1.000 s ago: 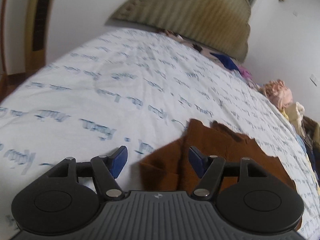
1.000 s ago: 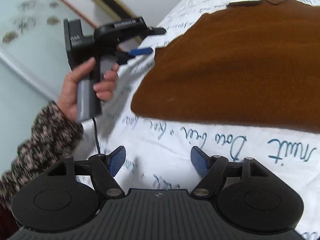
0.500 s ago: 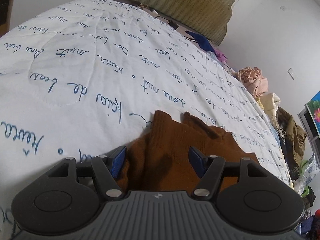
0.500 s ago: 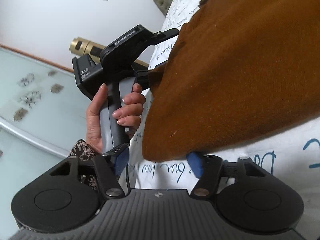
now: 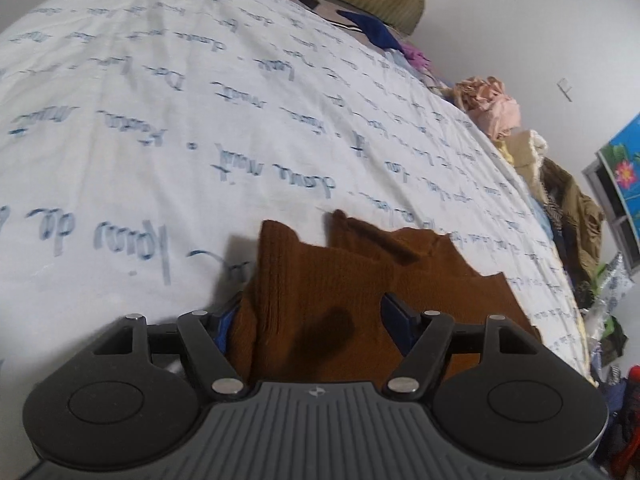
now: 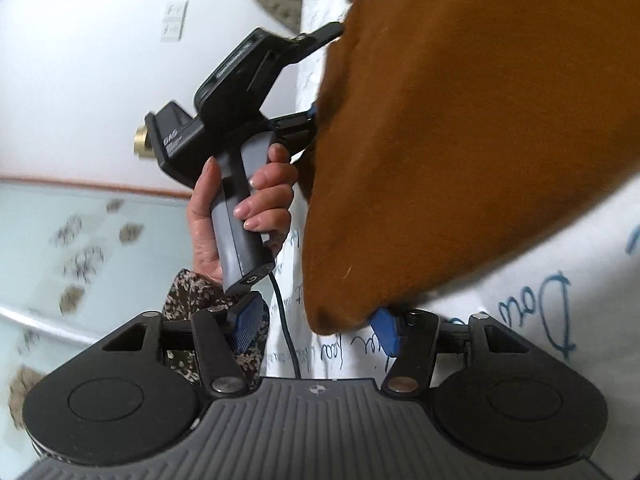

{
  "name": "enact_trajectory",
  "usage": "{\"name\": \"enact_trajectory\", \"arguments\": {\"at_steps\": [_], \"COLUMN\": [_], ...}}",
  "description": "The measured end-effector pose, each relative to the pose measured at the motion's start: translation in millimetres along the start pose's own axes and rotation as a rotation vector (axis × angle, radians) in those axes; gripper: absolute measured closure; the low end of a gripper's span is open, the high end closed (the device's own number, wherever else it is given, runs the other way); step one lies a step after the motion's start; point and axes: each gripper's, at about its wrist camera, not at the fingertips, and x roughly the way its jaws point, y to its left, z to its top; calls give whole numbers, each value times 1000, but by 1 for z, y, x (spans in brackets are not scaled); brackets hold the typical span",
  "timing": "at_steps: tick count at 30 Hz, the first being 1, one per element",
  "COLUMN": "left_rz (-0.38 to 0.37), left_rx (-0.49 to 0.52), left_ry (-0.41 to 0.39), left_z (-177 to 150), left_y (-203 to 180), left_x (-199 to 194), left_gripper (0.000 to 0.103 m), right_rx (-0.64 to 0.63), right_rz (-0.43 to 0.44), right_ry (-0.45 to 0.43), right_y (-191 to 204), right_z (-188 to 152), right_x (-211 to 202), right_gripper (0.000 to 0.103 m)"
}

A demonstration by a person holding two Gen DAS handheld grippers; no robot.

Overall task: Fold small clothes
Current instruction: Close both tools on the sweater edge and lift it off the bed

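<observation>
Both of my grippers have closed in on the brown knit garment (image 5: 352, 280) since a second ago, when they hung short of it, so its near hem now sits between each pair of jaws. It lies spread on the white bedsheet with blue script (image 5: 160, 120), well clear of the heap of clothes (image 5: 496, 108) along the far side, which I judge leaves room to fold. My left gripper (image 5: 308, 316) straddles one corner with jaws spread, and my right gripper (image 6: 316, 328) brackets the other corner, also spread, neither pinching yet; I read this as setting up a two-corner lift.
</observation>
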Motion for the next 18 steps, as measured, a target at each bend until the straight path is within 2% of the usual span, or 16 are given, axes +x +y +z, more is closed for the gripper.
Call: {"name": "enact_trajectory", "arguments": {"at_steps": [5, 8, 10, 11, 12, 13, 15, 17, 18], "left_rz": [-23, -8, 26, 58, 90, 106, 107, 89, 76], "left_rx": [-8, 5, 38, 73, 104, 124, 133, 98, 82], "left_ry": [-18, -23, -16, -8, -1, 3, 7, 1, -3], "left_z": [2, 4, 5, 5, 4, 4, 4, 3, 3], "left_y": [1, -3, -8, -12, -15, -17, -16, -11, -9], "left_x": [8, 11, 12, 13, 13, 13, 12, 11, 10], "left_gripper": [31, 32, 39, 48, 56, 57, 71, 78, 85], "right_rx": [35, -5, -74, -120, -155, -177, -201, -235, -246], "right_rz": [-4, -31, -121, -189, -235, -259, -279, -269, -257], "right_ry": [-49, -43, -17, 2, 20, 28, 40, 48, 46], "right_y": [-2, 4, 11, 15, 17, 19, 26, 32, 34], "right_z": [-5, -7, -9, -11, -12, -12, -12, -13, -14], "right_x": [5, 20, 32, 39, 43, 44, 44, 42, 40], "right_gripper": [46, 53, 71, 86, 95, 96, 94, 91, 91]}}
